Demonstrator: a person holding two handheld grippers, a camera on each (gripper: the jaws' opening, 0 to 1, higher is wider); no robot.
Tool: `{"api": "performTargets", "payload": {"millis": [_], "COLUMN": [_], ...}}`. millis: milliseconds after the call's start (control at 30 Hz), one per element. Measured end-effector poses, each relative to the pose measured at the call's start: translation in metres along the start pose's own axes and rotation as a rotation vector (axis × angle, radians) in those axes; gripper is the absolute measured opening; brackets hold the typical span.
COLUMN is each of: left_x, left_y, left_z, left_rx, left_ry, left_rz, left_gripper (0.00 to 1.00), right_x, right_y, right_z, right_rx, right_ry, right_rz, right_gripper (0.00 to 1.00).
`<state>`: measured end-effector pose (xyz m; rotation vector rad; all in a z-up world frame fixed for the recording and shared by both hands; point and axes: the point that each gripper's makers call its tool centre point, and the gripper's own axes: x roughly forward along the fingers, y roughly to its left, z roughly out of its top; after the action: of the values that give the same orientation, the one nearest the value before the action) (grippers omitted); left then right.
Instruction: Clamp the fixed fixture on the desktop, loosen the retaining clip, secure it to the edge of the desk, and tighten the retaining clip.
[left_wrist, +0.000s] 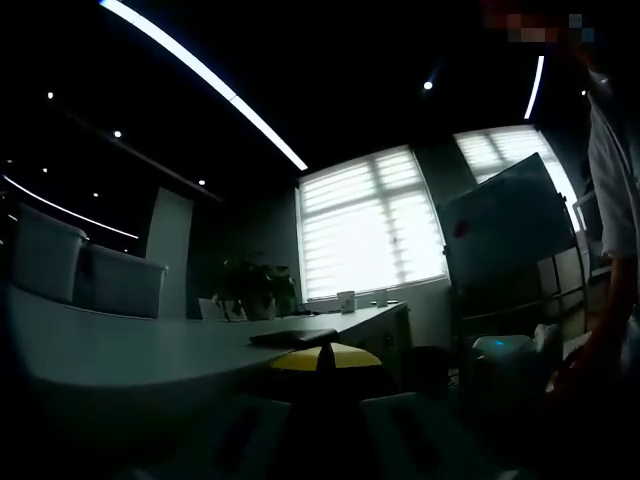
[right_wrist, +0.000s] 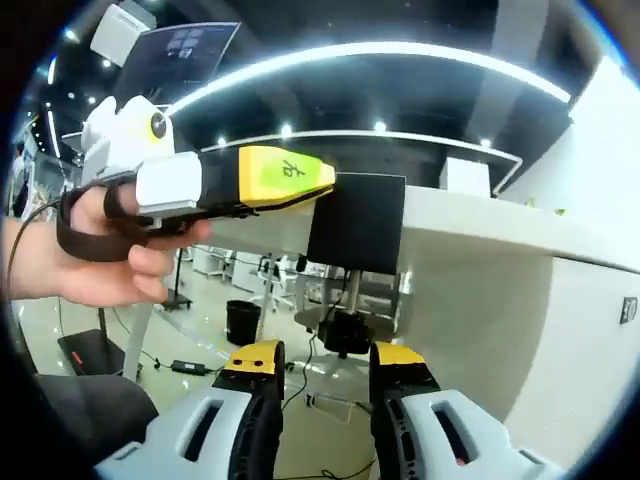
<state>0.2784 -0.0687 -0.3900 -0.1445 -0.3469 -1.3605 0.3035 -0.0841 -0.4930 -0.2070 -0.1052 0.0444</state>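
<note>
Left tongs (right_wrist: 325, 185) at black fixture (right_wrist: 357, 222), yellow label unreadable

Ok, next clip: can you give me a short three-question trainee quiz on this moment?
1. True or false: the black clamp sits at the edge of the white desk.
2. The right gripper has its jaws: A) shut on a cable; B) apart, pointing toward the knob under the desk; C) resting on the desk top.
3. What holds the left gripper in the right gripper view?
Key: 1 true; 2 B; 3 a hand.
</note>
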Motion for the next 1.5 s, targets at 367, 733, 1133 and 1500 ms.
{"api": "performTargets", "payload": {"millis": [367,733,1133,1500], "left_x": [0.002,0.000,-0.001,-0.001], "left_y": [-0.003,0.003,0.005,0.006], "left_z": [0.000,-0.001,0.000,-0.001], "left_rx": [0.015,0.015,0.015,0.014], "left_ry": [0.008,0.007,0.007,0.005], "left_rz": [0.000,-0.001,-0.003,-0.001], "left_gripper": [0.01,0.01,0.01,0.01], "right_x": [0.004,0.033,0.035,0.039], "right_y": [-0.031,-0.023,-0.022,-0.010], "right_z": [0.003,0.010,0.005,0.005], "right_rx": [0.085,0.067,0.082,-0.010], "right_ry": [-0.013,-0.015,-0.036,-0.046], "right_rz": [-0.194,-0.205,-0.078,0.229], "right_gripper": [0.36,0.35,0.25,0.25]}}
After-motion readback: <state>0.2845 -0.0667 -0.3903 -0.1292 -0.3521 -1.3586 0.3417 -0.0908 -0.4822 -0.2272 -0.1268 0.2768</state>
